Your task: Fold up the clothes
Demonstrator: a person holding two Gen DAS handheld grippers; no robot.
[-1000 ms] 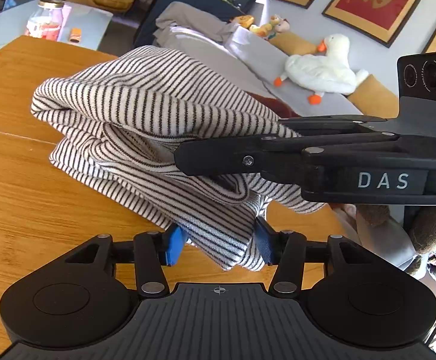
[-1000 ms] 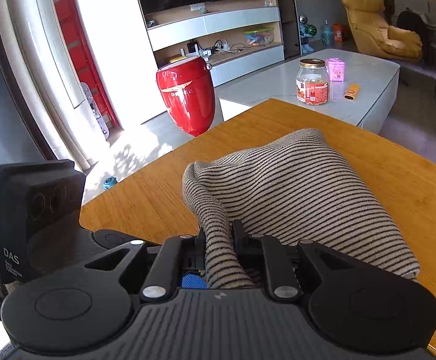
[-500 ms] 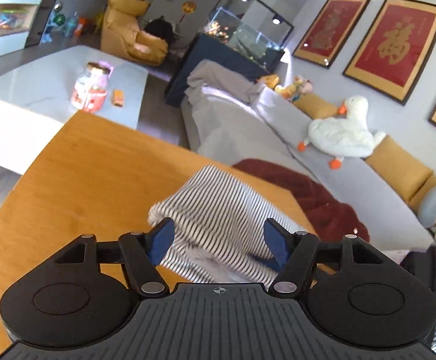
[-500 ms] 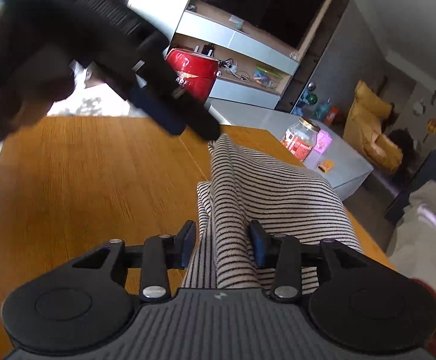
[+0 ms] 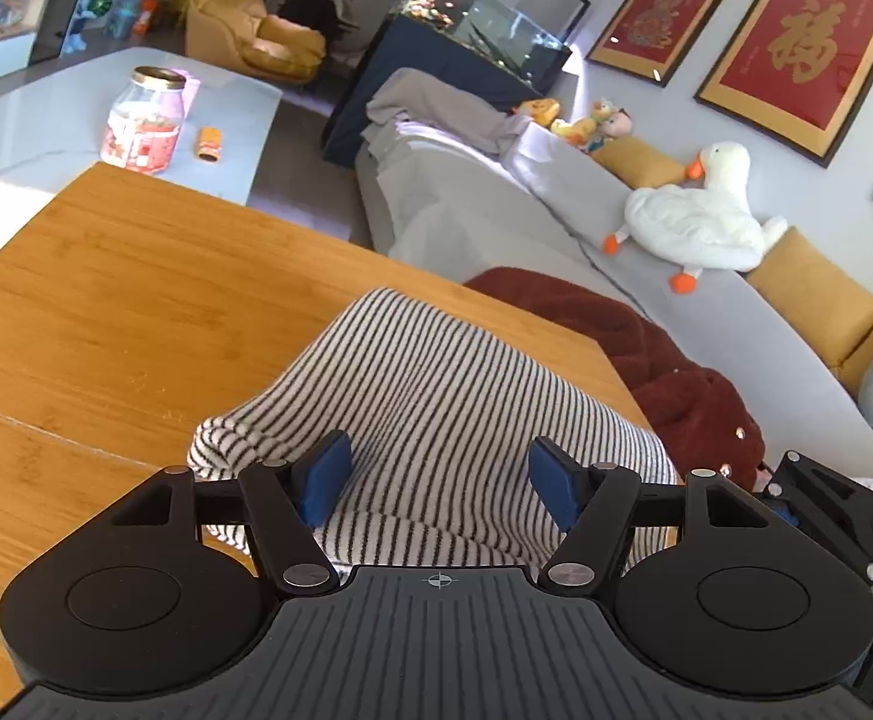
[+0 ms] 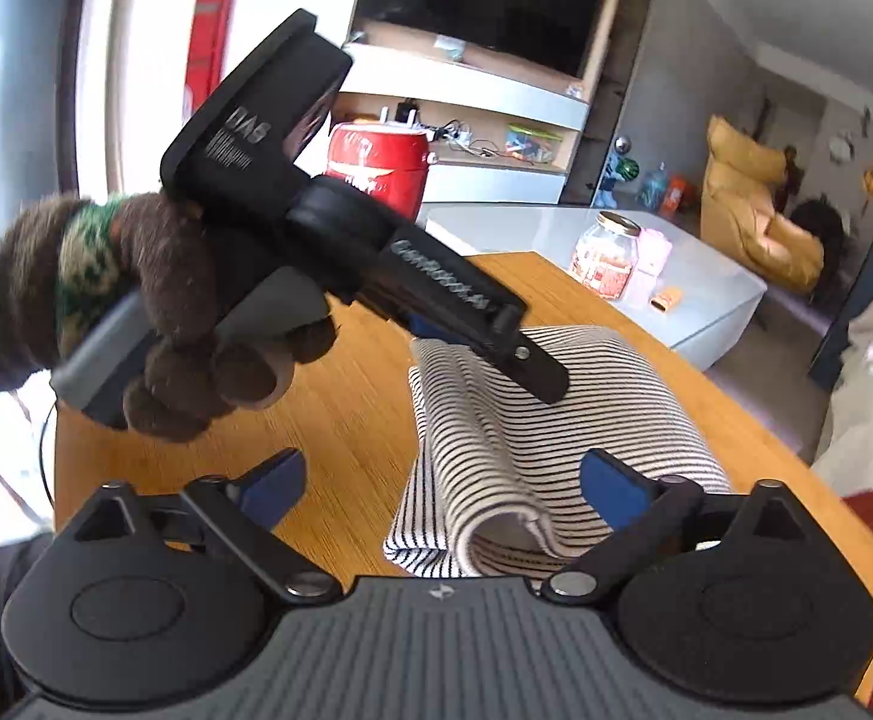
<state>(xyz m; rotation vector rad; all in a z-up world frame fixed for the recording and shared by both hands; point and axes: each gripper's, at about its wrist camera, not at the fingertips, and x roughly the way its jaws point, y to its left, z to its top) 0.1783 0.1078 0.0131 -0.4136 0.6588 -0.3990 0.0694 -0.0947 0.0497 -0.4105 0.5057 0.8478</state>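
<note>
The left gripper is hovering with its jaws spread wide, the blue pads standing well apart and gripping nothing. In the right wrist view this same tool is showing from the side, slanting downward, and a gloved left hand is wrapping its handle. The right gripper is likewise gaping, its blue pads set far apart and closing on nothing.
</note>
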